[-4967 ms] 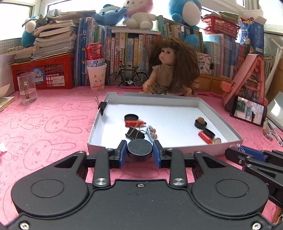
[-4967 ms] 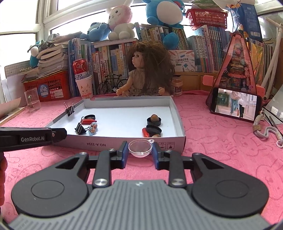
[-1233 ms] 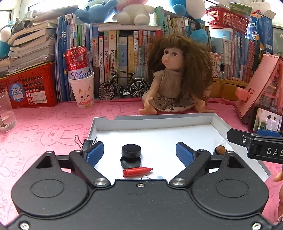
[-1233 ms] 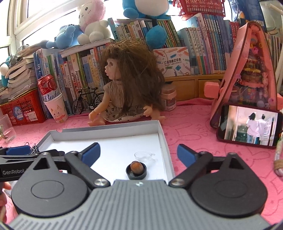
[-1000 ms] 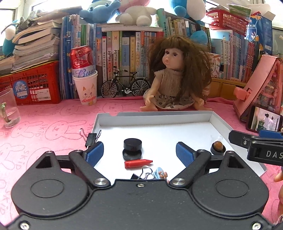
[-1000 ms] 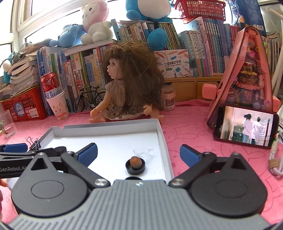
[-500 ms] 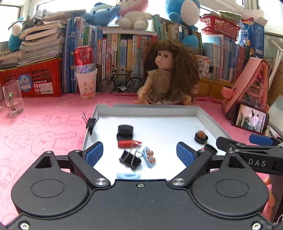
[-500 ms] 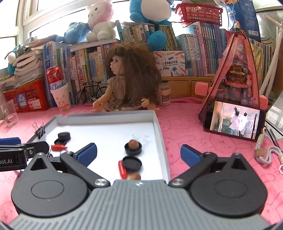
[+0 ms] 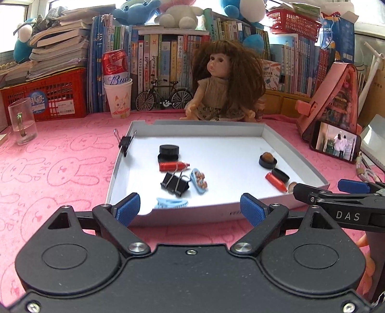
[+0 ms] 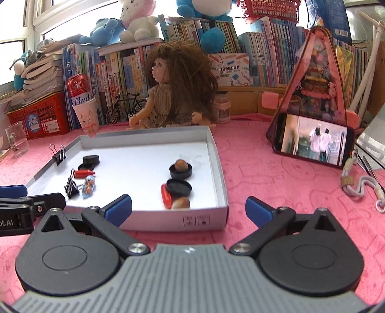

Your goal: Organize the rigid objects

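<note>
place: someone's home desk, kid's room vibe | 12 o'clock: doll (image 9: 223, 79) against packed books (image 9: 166, 60) | up top: plush toys (image 9: 180, 14) | underfoot: pink bunny-print cloth (image 9: 60, 163) | 2 o'clock: phone (image 9: 335, 142) playing video

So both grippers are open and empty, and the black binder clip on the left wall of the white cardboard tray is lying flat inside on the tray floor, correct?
Not quite. That black binder clip is clamped onto the left wall of the white cardboard tray, as the left wrist view shows. The left gripper and right gripper are indeed open and empty.
</note>
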`<state>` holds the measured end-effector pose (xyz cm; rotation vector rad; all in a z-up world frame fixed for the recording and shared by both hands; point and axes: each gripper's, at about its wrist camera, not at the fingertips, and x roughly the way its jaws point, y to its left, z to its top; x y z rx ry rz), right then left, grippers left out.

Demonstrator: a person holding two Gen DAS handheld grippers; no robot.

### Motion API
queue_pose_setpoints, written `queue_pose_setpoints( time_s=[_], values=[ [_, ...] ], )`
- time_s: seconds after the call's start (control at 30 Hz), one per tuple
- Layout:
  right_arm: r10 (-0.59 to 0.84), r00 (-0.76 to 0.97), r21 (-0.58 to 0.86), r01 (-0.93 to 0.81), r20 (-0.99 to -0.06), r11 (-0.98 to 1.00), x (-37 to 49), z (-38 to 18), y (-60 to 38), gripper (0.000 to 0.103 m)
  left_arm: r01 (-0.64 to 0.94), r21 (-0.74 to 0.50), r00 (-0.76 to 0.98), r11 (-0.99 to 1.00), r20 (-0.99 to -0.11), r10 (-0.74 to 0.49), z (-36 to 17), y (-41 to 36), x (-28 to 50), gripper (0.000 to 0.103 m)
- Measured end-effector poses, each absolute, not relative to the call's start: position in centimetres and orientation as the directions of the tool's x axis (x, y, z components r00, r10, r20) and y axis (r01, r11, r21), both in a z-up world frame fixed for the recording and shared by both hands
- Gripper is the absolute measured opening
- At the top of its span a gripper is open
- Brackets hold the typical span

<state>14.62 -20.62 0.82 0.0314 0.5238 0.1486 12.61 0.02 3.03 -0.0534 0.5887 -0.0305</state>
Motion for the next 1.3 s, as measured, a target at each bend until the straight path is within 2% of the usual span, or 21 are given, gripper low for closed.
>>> queue_pose_setpoints(
  time_s=[0.53,0.77,1.07,1.3],
  values=[
    [0.161,0.805,0.066,-0.15,-0.571,0.986,14.3,-0.7,-20.8,0.103,-0.035,-0.023,0.781,0.999,-0.624,0.013,0.1,0.5,12.0,0.09],
    [0.156,0.775,0.056,-0.155,-0.613,0.986,14.9,-1.2,-20.4,0.103,-0.033,-0.001,0.786,0.999,-0.618,0.025,-0.3,0.2,12.2,0.094],
    [0.135,0.769,0.021,-0.156,-0.624,0.988,15.1,-1.3,-19.9,0.103,-0.061,-0.003,0.786,0.998,-0.616,0.047,-0.4,0.7,12.9,0.095],
    [0.119,0.766,-0.011,-0.162,-0.631,0.987,15.1,-1.4,-19.5,0.103,-0.071,0.006,0.78,0.997,-0.622,0.06,-0.6,0.8,13.0,0.1]
  ],
)
